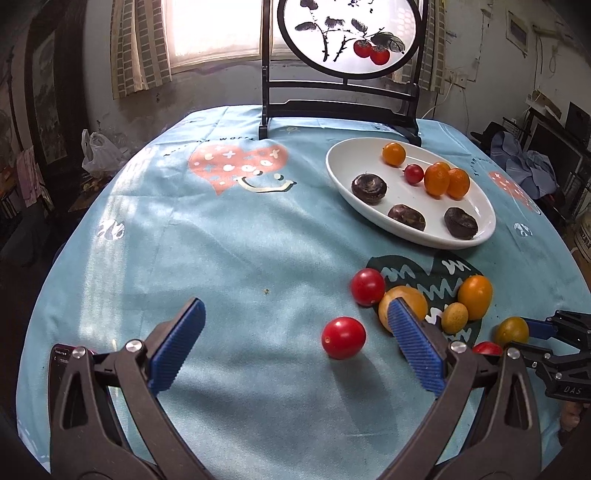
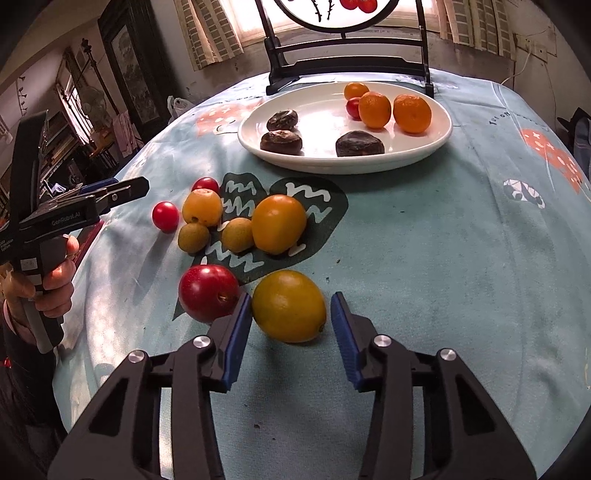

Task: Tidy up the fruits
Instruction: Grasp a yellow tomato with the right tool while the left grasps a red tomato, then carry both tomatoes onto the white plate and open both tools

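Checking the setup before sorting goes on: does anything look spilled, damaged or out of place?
Nothing is spilled or damaged. The white plate sits level and holds fruit, while the loose fruit, like the yellow-orange fruit and red fruit, lies unsorted on the tablecloth.

In the left view the left hand-held gripper [image 1: 295,338] has one finger [image 1: 413,350] covering part of an orange fruit [image 1: 404,301]. A red fruit [image 1: 487,347] barely peeks out behind its frame. The screen [image 2: 347,33] is cut off by the right view's top edge.
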